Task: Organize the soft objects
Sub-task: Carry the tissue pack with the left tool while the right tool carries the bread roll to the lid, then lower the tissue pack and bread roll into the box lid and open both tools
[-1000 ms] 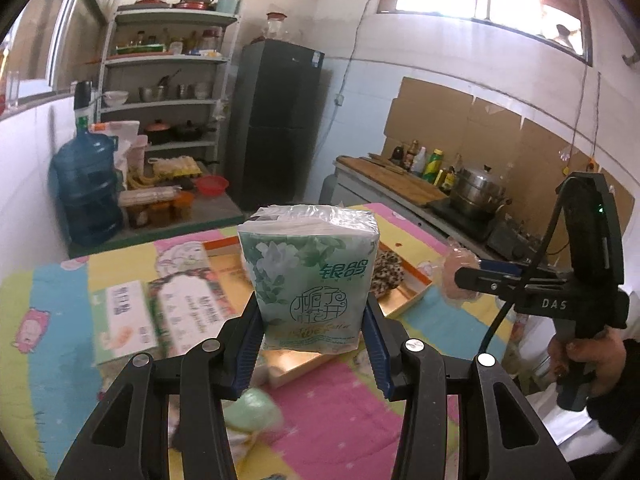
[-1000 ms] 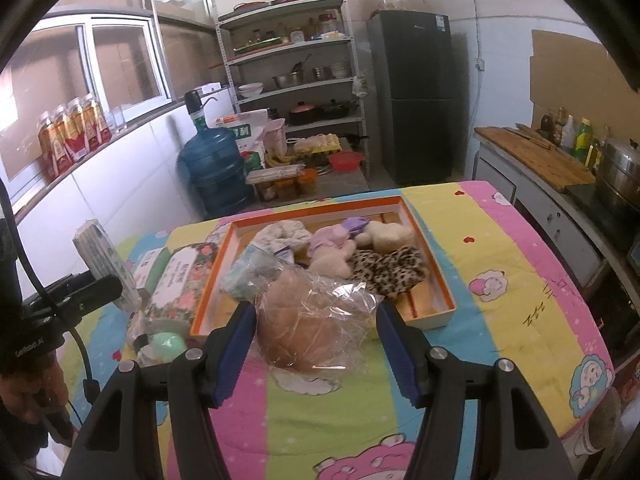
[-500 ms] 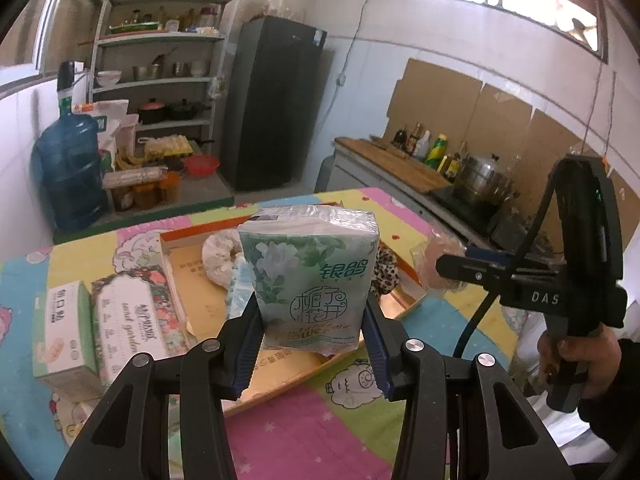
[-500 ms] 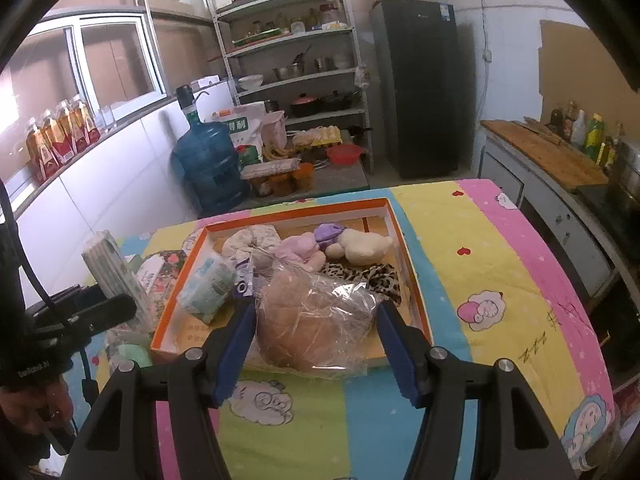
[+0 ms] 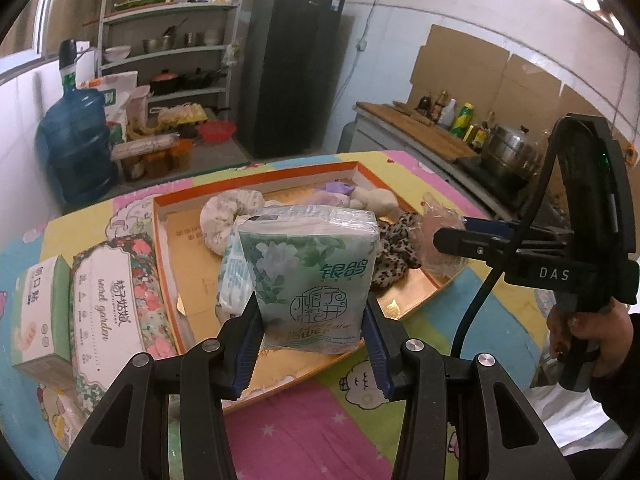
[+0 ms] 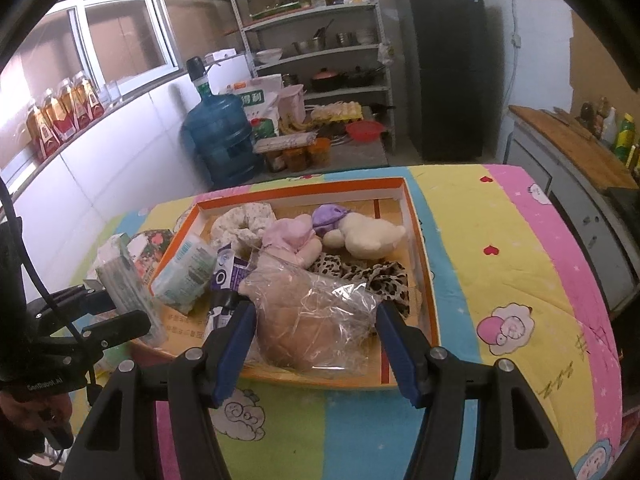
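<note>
The left claw (image 5: 312,344) is clamped on a green pack of tissues (image 5: 312,272), its blue pads pressed against both sides of the upright pack, held above the near edge of the orange-rimmed tray (image 5: 256,178). The right claw (image 6: 316,332) grips a pinkish soft object wrapped in crinkled clear plastic (image 6: 312,312), which hangs over the near part of the same tray.

In the tray lie a pale floral ring-shaped cushion (image 6: 244,222), a pink plush toy (image 6: 292,236), a purple soft piece (image 6: 330,216), a cream plush toy (image 6: 368,234) and a leopard-print cloth (image 6: 360,272). A second tissue pack with green print (image 6: 184,268) leans against the tray's left wall, with a purple-and-white packet (image 6: 228,270) just beside it.

The tray sits on a desk covered with a striped cartoon cloth (image 6: 500,248). Seen from the left wrist, a floral tissue pack reading "secret garden" (image 5: 112,312) and a white-and-green box (image 5: 40,312) lie side by side on the cloth just left of the tray. A hand (image 5: 588,332) holds the right claw's handle at the right of that view
</note>
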